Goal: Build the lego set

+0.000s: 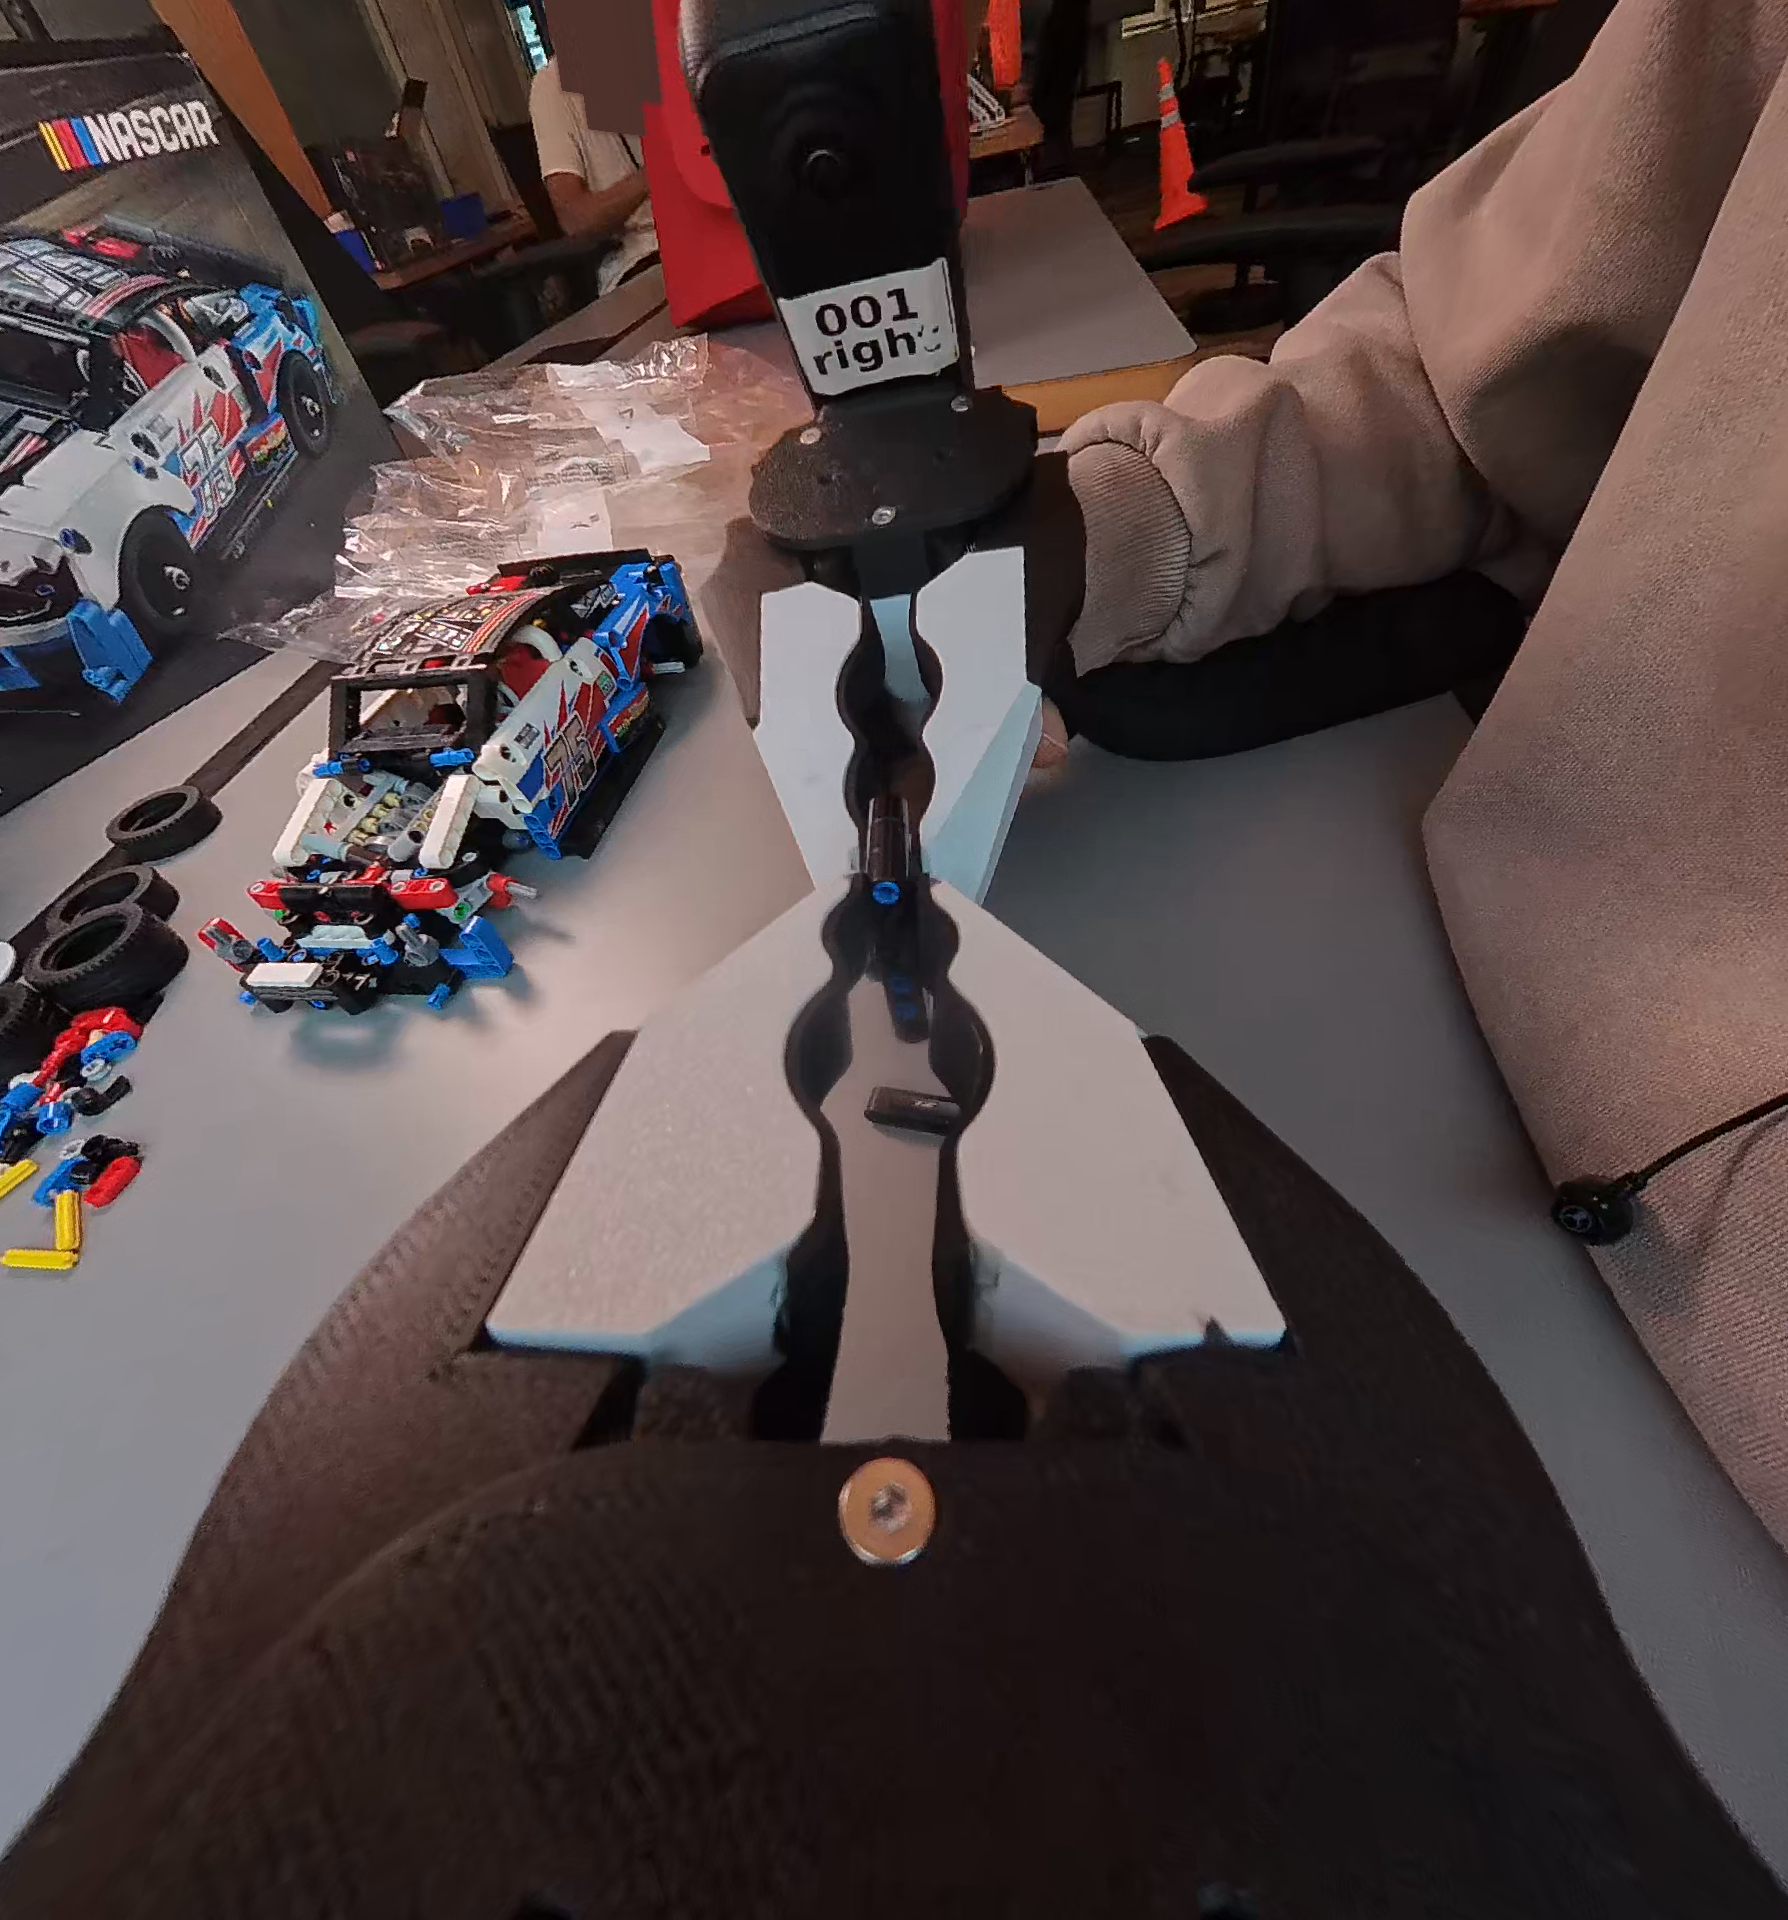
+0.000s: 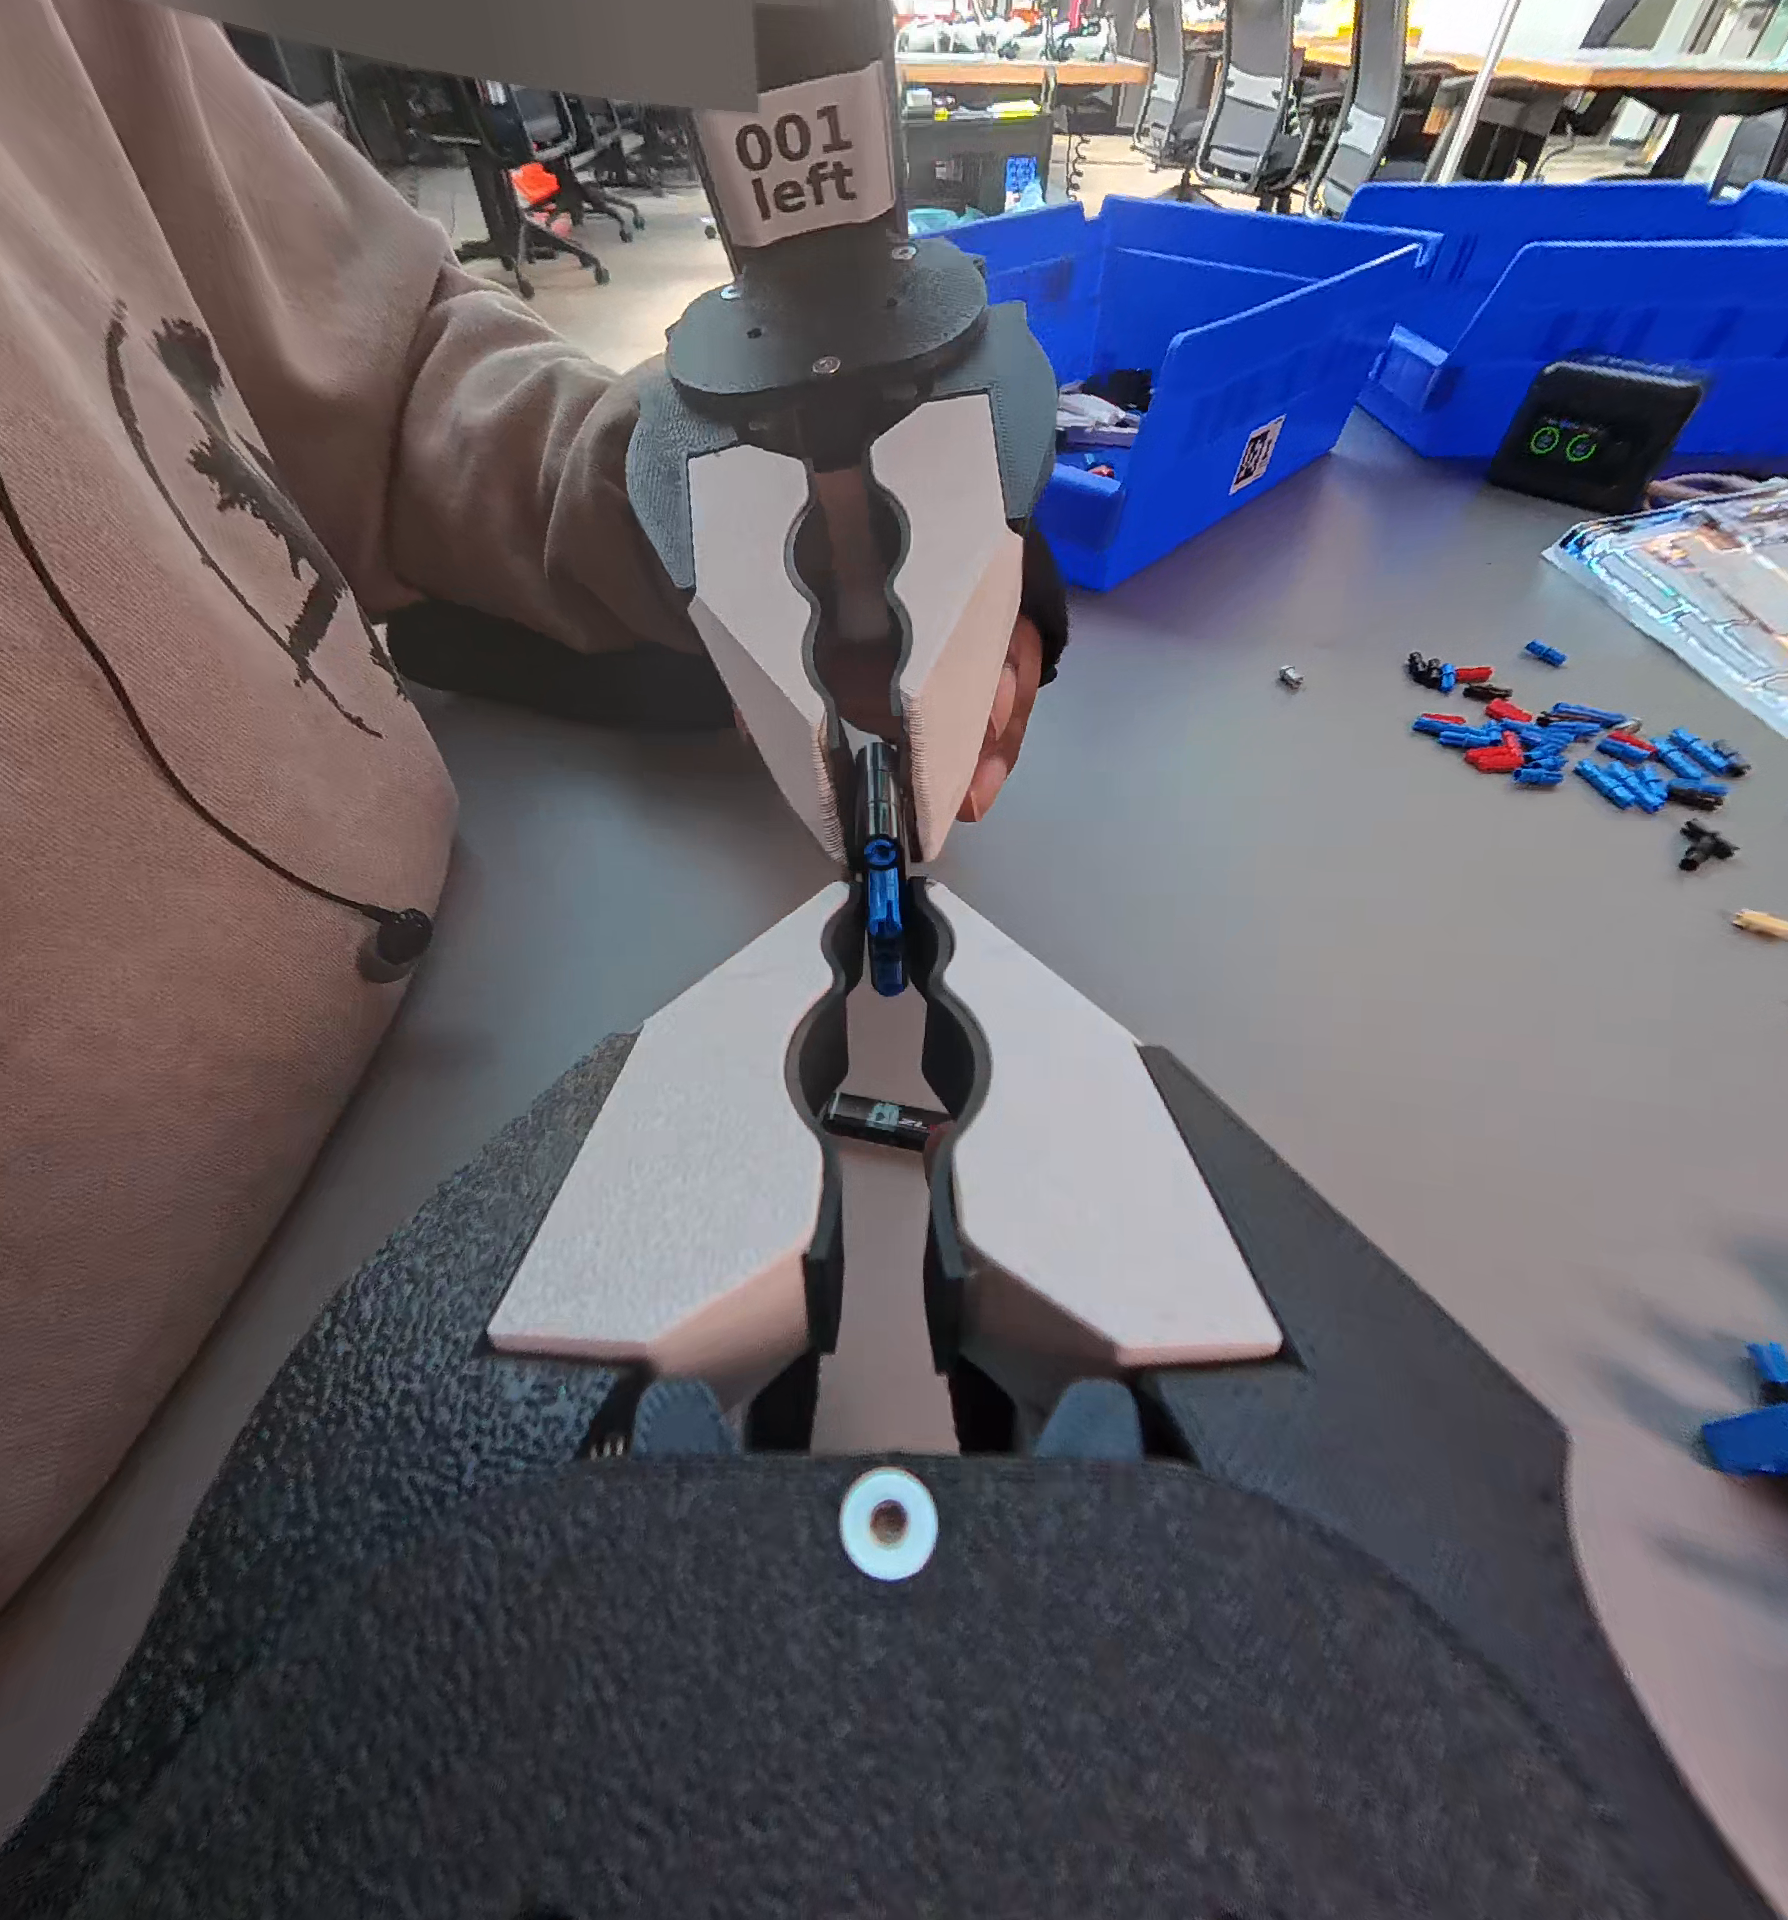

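My left gripper (image 1: 885,909) and right gripper (image 2: 885,904) meet tip to tip above the grey table (image 1: 1233,987). Both are shut on one small assembly. The left gripper (image 2: 874,831) pinches a short black piece (image 2: 877,784). The right gripper (image 1: 890,842) pinches a blue pin (image 2: 885,920) that joins the black piece end on. The assembly also shows in the left wrist view (image 1: 888,831), with a blue pin end (image 1: 885,891) at the tips. A small black piece (image 2: 885,1127) lies on the table below the grippers. The part-built race car (image 1: 495,748) stands to the left.
The set's box (image 1: 90,364) stands at the far left, with black tyres (image 1: 100,935), loose bricks (image 1: 38,1143) and clear bags (image 1: 557,447). A pile of blue, red and black pins (image 2: 1576,748), blue bins (image 2: 1233,343) and a sticker sheet (image 2: 1721,582) lie to the right. A person's beige sleeve (image 1: 1492,468) is close. The grippers are tip to tip, or close to it. The part-built race car (image 1: 495,748) is about 25 cm from both grippers' fingertips.
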Demonstrator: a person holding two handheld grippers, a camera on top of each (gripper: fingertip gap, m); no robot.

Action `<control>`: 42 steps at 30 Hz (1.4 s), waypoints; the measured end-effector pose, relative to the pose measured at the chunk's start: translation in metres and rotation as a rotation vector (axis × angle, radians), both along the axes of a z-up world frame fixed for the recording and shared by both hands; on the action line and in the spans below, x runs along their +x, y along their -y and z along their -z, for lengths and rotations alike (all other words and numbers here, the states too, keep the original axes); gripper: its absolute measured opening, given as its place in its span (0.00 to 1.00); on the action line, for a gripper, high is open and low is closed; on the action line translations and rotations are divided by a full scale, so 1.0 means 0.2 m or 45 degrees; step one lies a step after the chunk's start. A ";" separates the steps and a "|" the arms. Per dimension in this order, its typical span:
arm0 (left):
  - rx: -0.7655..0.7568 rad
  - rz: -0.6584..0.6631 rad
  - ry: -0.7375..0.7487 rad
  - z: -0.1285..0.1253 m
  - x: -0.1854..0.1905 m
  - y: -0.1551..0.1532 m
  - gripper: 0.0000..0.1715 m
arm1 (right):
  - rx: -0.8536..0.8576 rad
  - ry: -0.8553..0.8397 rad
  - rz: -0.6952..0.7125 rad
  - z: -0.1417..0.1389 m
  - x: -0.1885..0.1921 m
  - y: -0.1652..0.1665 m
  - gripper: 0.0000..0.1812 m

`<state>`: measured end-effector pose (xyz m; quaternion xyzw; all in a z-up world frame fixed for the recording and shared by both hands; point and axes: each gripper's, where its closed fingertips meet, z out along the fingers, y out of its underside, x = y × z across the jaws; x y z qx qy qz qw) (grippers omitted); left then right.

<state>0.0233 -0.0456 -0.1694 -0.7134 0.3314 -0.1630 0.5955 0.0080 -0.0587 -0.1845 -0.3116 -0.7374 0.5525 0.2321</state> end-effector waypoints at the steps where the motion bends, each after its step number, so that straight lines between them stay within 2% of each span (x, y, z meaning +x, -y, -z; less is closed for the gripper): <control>1: 0.010 -0.003 0.000 -0.01 0.00 0.00 0.04 | -0.040 0.030 0.000 -0.01 0.00 0.00 0.03; 5: 0.026 0.004 -0.001 -0.01 0.00 0.00 0.04 | -0.135 0.100 -0.012 -0.02 0.01 0.00 0.03; 9: -0.018 0.016 0.052 0.00 0.00 0.00 0.04 | -0.104 0.086 -0.012 0.00 0.01 0.00 0.03; 13: -0.040 0.027 0.157 -0.03 -0.01 0.00 0.03 | -0.080 0.020 0.008 -0.03 0.01 -0.02 0.05; 21: -0.115 0.073 0.390 -0.07 -0.02 0.01 0.04 | -0.095 0.002 0.021 -0.07 0.01 -0.02 0.03; 25: -0.136 0.078 0.407 -0.06 -0.01 0.01 0.04 | -0.084 0.025 0.022 -0.06 0.01 -0.01 0.03; 29: -0.210 0.040 0.426 -0.05 -0.04 -0.01 0.03 | -0.056 0.033 0.049 -0.05 -0.01 -0.02 0.03; 31: -0.257 -0.037 0.425 -0.02 -0.11 -0.04 0.03 | 0.051 0.052 0.061 -0.01 0.00 -0.07 0.05; 36: -0.359 -0.255 0.500 0.04 -0.31 -0.11 0.03 | 0.439 0.303 -0.056 0.24 0.10 -0.12 0.08; 39: -0.371 -0.328 0.517 0.06 -0.35 -0.12 0.03 | 0.476 0.570 0.005 0.35 0.10 -0.11 0.18; 42: -0.369 -0.357 0.507 0.06 -0.37 -0.13 0.03 | 0.408 0.729 0.167 0.36 0.07 -0.12 0.21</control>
